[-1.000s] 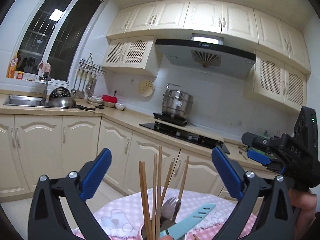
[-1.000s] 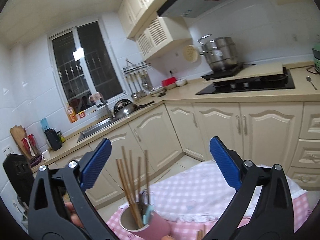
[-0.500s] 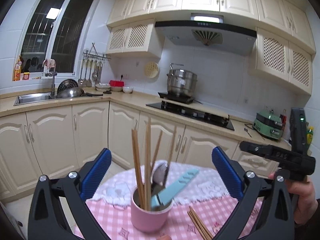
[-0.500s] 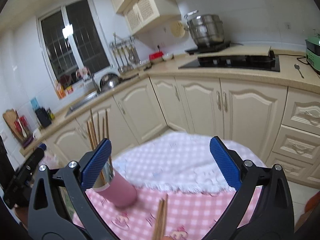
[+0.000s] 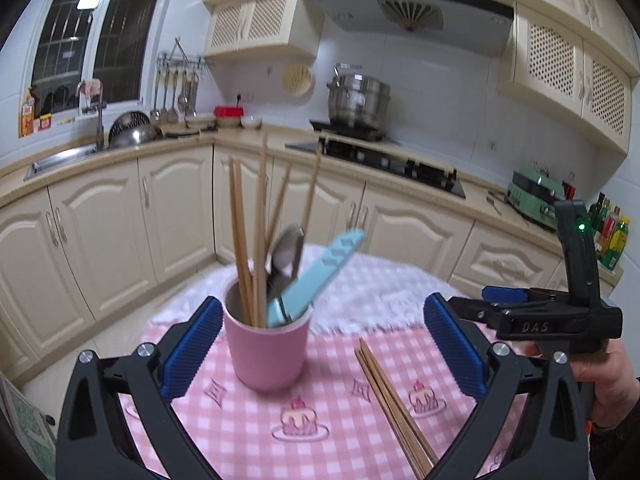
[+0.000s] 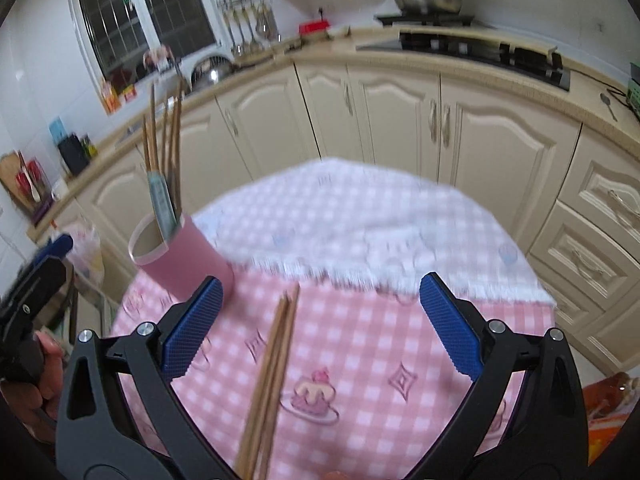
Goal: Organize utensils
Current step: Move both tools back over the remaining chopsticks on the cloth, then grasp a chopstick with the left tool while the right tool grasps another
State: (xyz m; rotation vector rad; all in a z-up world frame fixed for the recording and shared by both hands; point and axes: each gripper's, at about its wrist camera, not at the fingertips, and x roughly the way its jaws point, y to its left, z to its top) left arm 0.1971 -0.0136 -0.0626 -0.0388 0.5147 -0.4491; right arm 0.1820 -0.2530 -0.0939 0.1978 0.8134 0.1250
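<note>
meanwhile both the left gripper (image 5: pixel 322 350) and right gripper (image 6: pixel 320 326) gape wide, empty, over loose chopsticks (image 6: pixel 270 368) beside the pink cup (image 5: pixel 266 346).

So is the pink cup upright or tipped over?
Upright: the pink cup stands on the checked tablecloth, wooden chopsticks sticking up from it.

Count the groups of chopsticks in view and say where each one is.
2: one bunch stands upright in the pink cup; the loose chopsticks lie on the checked tablecloth beside it. Single sticks blur together.

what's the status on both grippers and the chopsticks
Left gripper open, right gripper open, both empty. Loose chopsticks flat on tablecloth beside pink cup. Path unobstructed.
</note>
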